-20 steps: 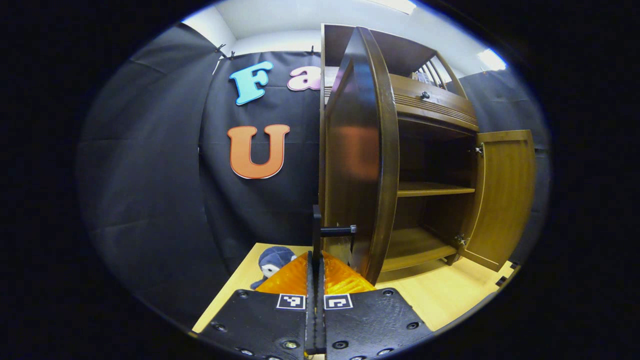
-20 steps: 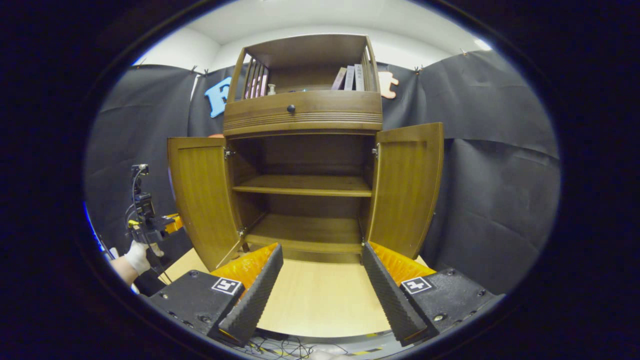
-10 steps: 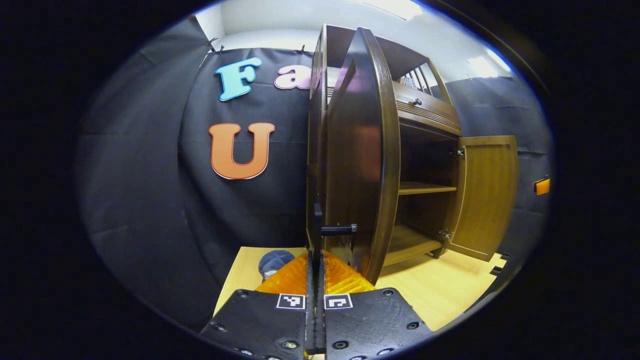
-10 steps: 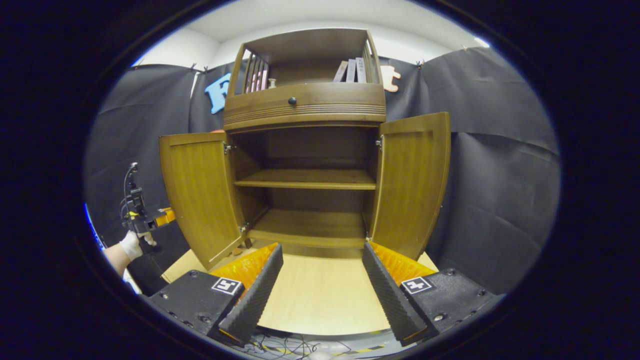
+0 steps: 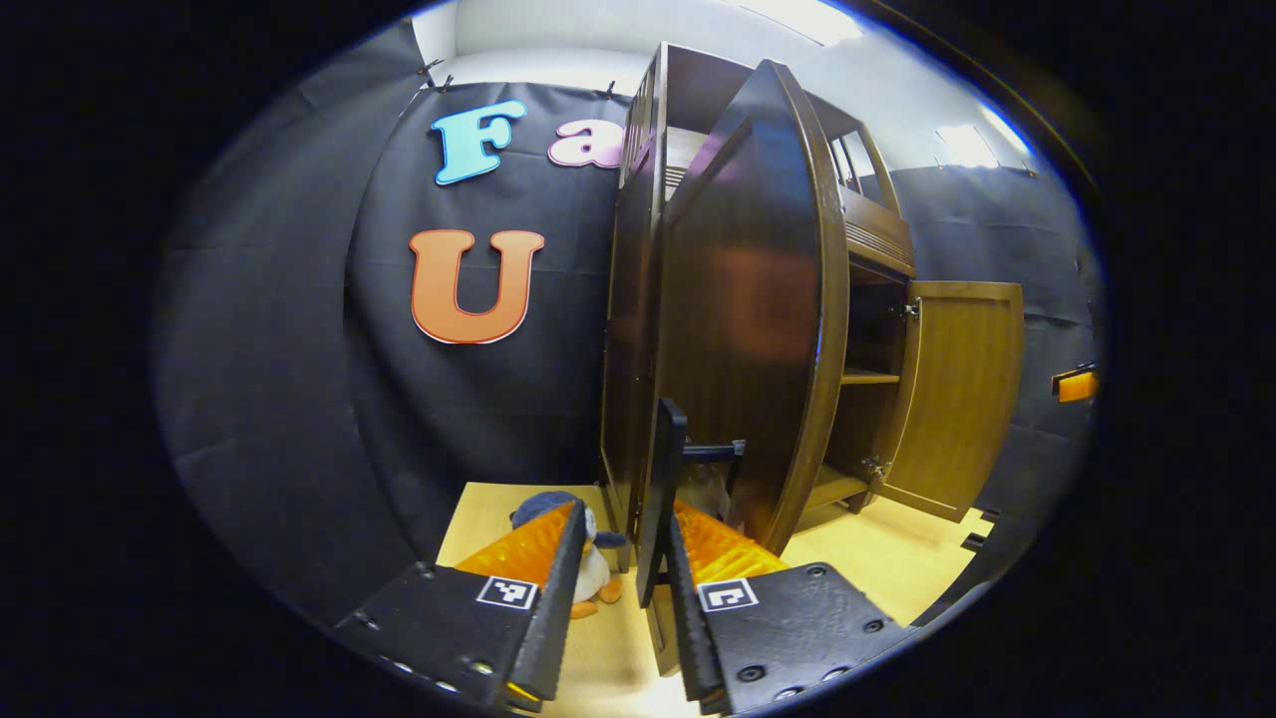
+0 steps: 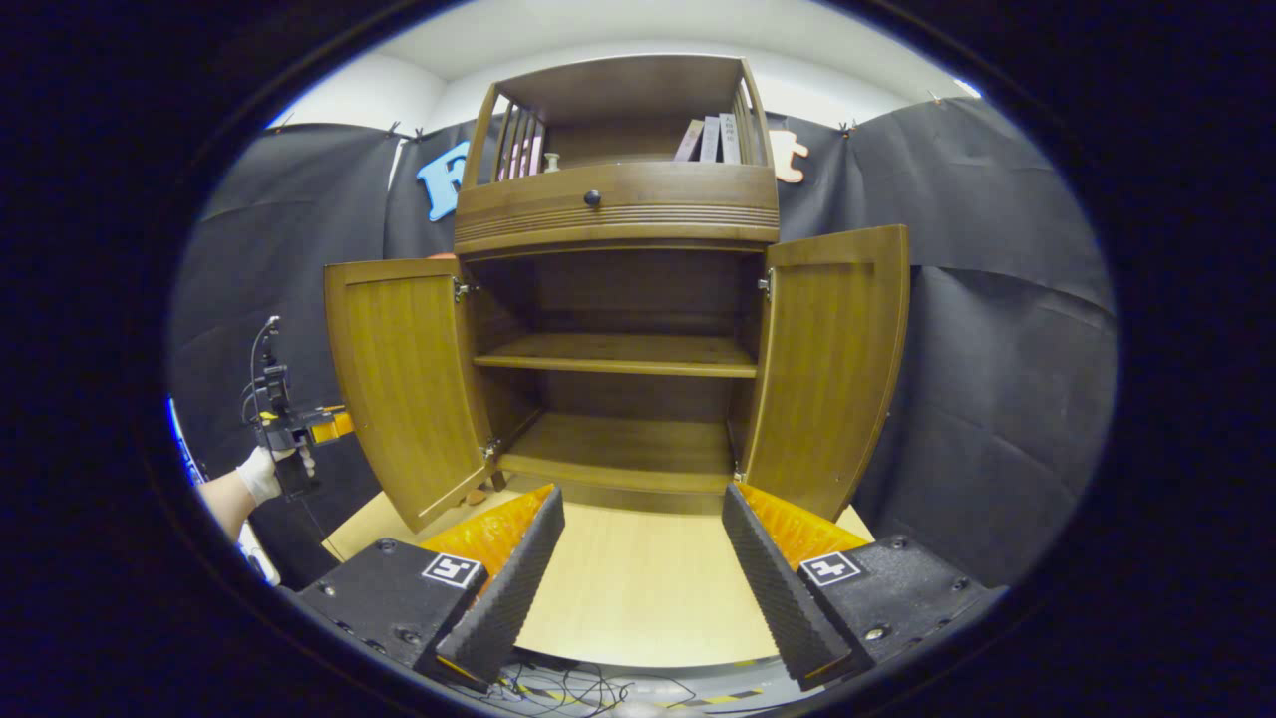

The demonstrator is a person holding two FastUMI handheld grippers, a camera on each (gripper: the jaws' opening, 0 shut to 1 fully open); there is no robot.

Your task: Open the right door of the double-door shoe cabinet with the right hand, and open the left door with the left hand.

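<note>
The left tongs (image 5: 618, 588) stand spread, pinching nothing; the black bar handle (image 5: 660, 479) of the dark brown curved wooden left door (image 5: 743, 329) sits in the gap between the two fingers, close against the right-hand one, though contact cannot be confirmed. That door is swung wide, just ahead of these tongs and edge-on to them. In the right gripper view the right tongs (image 6: 643, 568) are likewise spread and empty, held back from the brown wooden double-door shoe cabinet (image 6: 618, 299), which stands directly ahead on the pale wooden worktop (image 6: 628, 598). The right door (image 6: 827, 369) hangs open ahead and to the right of those tongs, its inner face showing. A gloved hand (image 6: 264, 477) holds the left tool far off to the left of them. A small grey and white plush toy (image 5: 588, 558) lies on the worktop just beyond the left fingers. Judgement: both doors appear fully open, and the step in hand is release. Done well, the left tongs would draw straight back along the finger line, clearing the handle without snagging it or nudging the door inward, and avoiding the toy.
</note>
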